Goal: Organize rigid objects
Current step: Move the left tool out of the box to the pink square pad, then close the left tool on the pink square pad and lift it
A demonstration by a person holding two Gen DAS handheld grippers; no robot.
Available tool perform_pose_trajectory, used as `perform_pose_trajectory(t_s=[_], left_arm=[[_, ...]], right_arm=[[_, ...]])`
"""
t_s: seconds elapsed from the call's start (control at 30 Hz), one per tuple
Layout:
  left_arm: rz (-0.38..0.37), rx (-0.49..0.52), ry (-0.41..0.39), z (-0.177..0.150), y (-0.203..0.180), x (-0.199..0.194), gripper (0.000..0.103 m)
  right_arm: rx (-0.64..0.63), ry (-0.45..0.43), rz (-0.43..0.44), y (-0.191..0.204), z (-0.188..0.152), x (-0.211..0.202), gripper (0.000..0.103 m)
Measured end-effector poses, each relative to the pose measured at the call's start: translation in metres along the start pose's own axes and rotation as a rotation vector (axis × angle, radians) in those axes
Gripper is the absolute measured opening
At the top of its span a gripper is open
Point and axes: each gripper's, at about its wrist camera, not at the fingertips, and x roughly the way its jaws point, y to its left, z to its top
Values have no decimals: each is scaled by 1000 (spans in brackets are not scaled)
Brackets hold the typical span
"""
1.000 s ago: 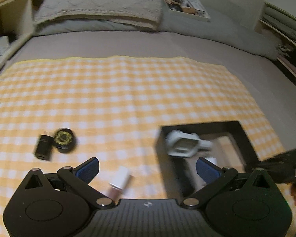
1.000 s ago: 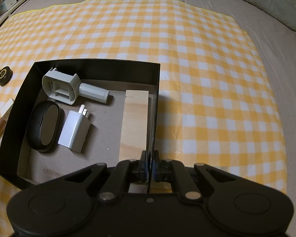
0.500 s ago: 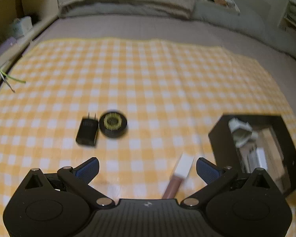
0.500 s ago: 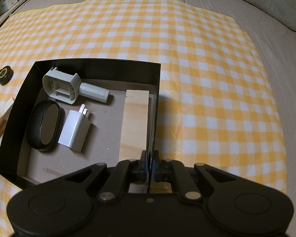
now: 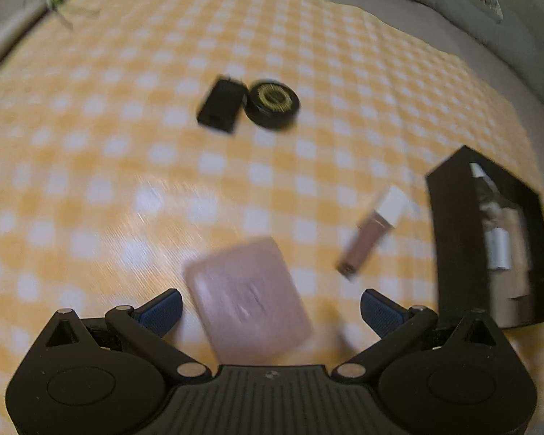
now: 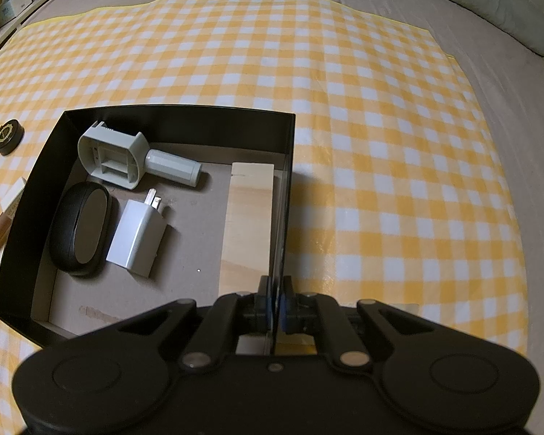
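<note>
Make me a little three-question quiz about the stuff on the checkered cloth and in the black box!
1. True or false: the white charger lies inside the black box.
2. What is the right gripper shut on?
A. the wooden block
B. the wall of the box
C. nothing
3. Fill in: the open left gripper has a blurry ____ square thing between its fingers.

Key: 1 true. 2 B. 3 pink.
</note>
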Motion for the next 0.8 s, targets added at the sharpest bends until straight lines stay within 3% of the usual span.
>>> perform_pose_trajectory(t_s=[0.07, 0.17, 0.37, 0.47, 0.57, 0.8], left_arm=[[-37, -10, 0, -5, -1, -1, 103], [-19, 60, -50, -6, -13, 2, 103], [-75, 90, -131, 9, -23, 11, 103], [-10, 194, -124, 8, -36, 13, 101], [87, 313, -110, -1, -49, 16, 90], [209, 303, -123, -11, -40, 27, 86]], right_arm=[[-1, 0, -1, 0, 0, 0, 5], [-5, 2, -10, 1, -1, 1, 6], [-5, 4, -13, 2, 0, 2, 6], [-8, 4, -14, 2, 0, 2, 6], [-7, 2, -12, 2, 0, 2, 6], [-9, 3, -14, 2, 0, 3, 6]])
